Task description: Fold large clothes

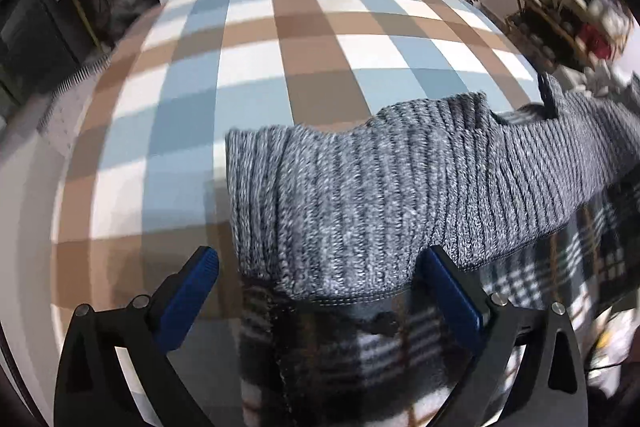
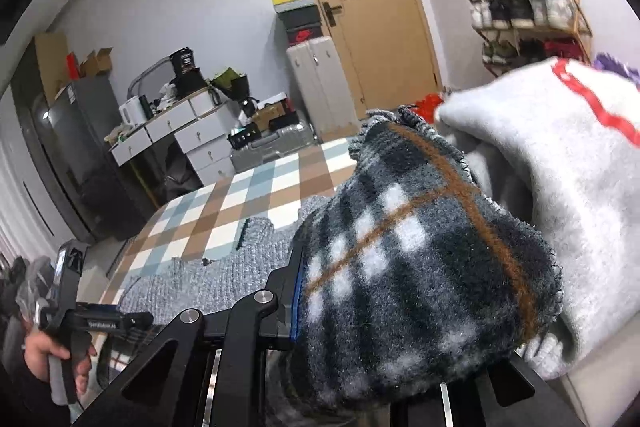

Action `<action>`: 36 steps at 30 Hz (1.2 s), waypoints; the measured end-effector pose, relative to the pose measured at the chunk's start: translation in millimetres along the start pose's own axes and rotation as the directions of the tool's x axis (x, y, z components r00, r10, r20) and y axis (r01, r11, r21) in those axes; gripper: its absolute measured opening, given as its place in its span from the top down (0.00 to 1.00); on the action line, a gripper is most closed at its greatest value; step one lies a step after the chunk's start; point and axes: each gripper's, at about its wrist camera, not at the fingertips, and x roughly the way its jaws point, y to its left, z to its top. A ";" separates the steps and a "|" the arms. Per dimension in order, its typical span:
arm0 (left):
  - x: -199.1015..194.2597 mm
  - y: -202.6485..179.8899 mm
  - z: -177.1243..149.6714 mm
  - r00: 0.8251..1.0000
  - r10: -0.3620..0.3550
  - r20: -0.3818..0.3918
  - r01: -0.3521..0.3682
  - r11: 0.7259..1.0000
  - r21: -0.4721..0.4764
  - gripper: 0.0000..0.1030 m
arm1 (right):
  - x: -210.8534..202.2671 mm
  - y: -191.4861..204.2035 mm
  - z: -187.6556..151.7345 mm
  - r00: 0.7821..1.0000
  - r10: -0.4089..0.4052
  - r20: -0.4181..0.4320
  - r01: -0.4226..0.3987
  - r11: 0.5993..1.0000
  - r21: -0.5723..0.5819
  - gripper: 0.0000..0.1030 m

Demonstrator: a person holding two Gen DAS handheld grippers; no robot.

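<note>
My left gripper [image 1: 316, 291] has its blue fingers [image 1: 192, 297] spread wide apart. My right gripper [image 2: 400, 307] is mostly hidden, so I cannot tell how its fingers stand. My left hand [image 2: 48, 359] squeezes the handle.

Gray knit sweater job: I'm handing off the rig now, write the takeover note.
Left tool: open, jaws either side of the gray knit sweater, gripping nothing.
Right tool: fingers hidden under the dark plaid garment draped over them; grip cannot be judged.
Sweater lies bunched on the checked bed cover, over plaid fabric. A light gray garment sits right of the plaid one.
Done: no finished fold is visible.
Left: spread and fold the sweater, then the plaid garment.
</note>
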 end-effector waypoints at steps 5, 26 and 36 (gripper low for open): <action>9.2 -2.0 -2.9 0.984 -0.154 -0.090 0.154 0.988 -0.007 0.06 | -9.3 19.4 -0.4 0.998 0.025 0.051 -0.022 0.998 -0.057 0.82; 23.6 -73.6 5.6 0.943 -0.282 -0.178 0.297 0.953 0.062 0.09 | 9.5 38.6 23.4 0.989 0.149 -0.001 -0.148 0.981 -0.125 0.83; 23.1 -99.4 12.5 0.851 -0.480 -0.213 0.494 0.869 0.016 0.09 | -13.0 64.4 37.6 0.996 0.086 0.032 -0.071 0.944 -0.323 0.84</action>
